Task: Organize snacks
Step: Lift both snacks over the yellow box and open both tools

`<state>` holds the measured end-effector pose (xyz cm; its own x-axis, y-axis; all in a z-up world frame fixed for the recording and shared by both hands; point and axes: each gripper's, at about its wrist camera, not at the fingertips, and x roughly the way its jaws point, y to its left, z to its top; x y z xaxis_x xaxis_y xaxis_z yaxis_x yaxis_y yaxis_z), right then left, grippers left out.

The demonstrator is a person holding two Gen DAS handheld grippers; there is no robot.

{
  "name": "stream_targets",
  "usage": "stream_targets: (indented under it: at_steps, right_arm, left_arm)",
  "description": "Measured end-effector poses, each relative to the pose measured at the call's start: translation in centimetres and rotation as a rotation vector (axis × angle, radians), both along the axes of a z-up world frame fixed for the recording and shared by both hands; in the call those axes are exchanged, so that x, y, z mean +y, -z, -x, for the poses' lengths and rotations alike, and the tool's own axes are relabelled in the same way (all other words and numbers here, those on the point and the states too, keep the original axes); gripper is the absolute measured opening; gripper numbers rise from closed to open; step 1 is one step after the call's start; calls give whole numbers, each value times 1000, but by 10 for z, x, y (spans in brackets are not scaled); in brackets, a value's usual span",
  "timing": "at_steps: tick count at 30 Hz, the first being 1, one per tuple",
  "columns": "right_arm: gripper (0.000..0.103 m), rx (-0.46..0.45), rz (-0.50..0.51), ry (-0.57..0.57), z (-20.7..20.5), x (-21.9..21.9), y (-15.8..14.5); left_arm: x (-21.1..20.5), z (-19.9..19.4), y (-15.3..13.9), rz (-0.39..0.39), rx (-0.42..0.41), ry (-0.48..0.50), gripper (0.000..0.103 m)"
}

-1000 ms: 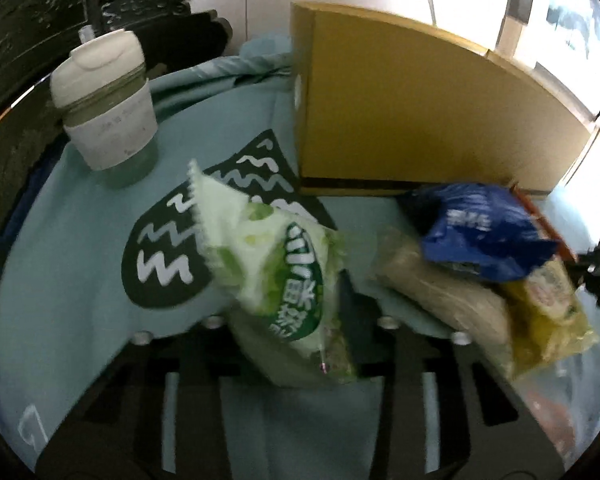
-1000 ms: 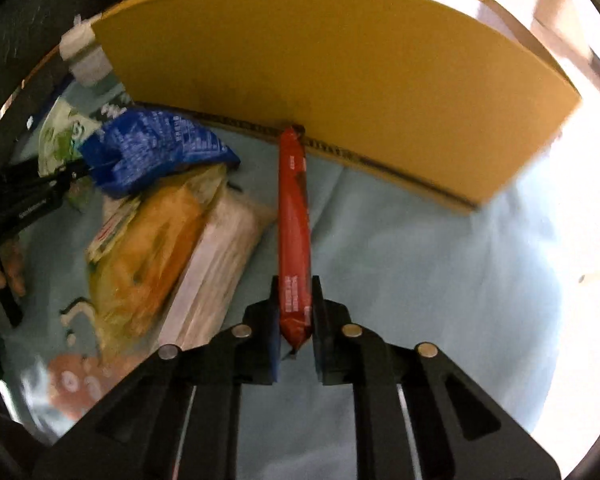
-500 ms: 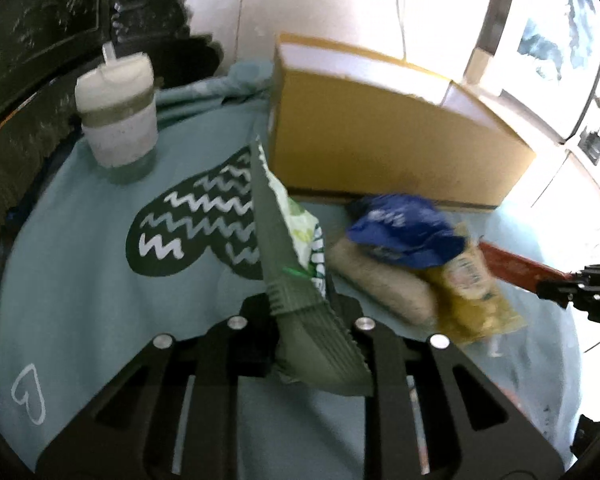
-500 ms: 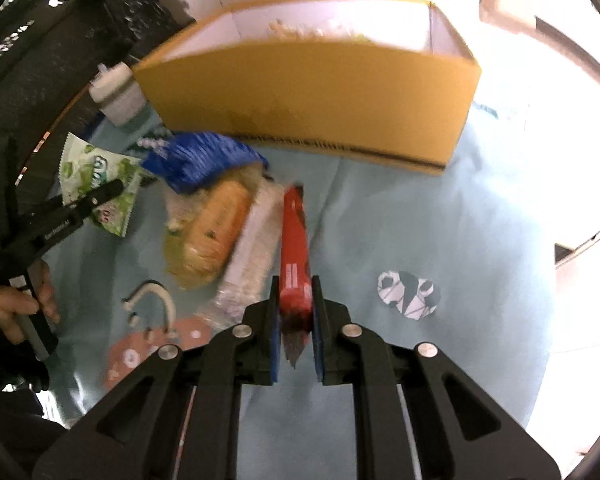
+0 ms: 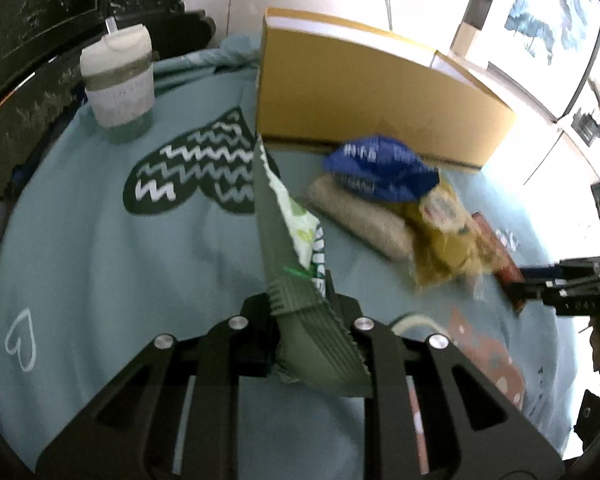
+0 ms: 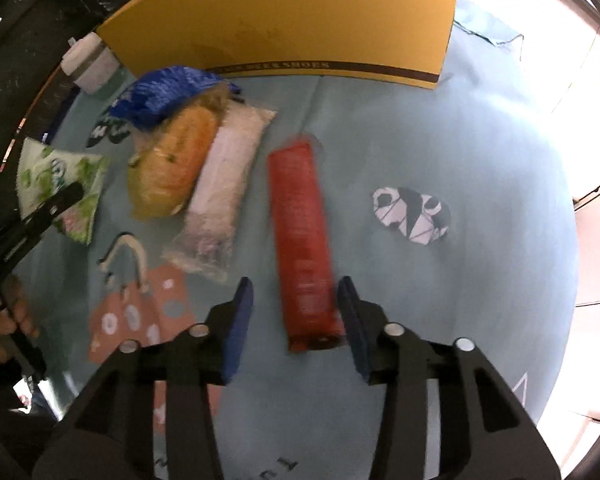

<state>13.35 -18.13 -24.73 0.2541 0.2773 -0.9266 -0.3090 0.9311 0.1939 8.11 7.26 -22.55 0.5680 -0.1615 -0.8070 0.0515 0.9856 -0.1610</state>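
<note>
Left claw (image 5: pixel 300 312) is clamping the green-and-white snack bag (image 5: pixel 288 240) by its crimped edge, holding it upright above the teal-clothed desk (image 5: pixel 100 260). Right claw (image 6: pixel 296 320) is opening, jaws spread and pads not pressing, with the red snack pack (image 6: pixel 302 240) lying flat between them on the cloth. Blue, yellow and white packs are sitting piled beside the yellow box (image 6: pixel 300 20).

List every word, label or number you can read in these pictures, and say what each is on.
"PEEKSHOES", preceded by blurred letters: dark strip along the yellow box.
Red snack bar: print blurred, unreadable.
Blue bag: white print, unreadable.
Green-and-white packet: large letters, cut off and blurred.
White cup: faint line, too small.
</note>
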Motion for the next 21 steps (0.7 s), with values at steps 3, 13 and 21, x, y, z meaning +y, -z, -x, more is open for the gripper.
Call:
stream_targets:
  at_steps: [3,13,21]
  right_arm:
    - [54,-44,38,-37,-5,12,3]
    - [24,-68,63,-5,-5,3,-4]
    - [24,-151,-34,-13,20,-17,-59]
  left_arm:
    - [-3,2,6,-24,26,10,18]
    - [-6,8,-2,-19,-5,13,18]
    - [-14,16,-46,43,-106,27,18]
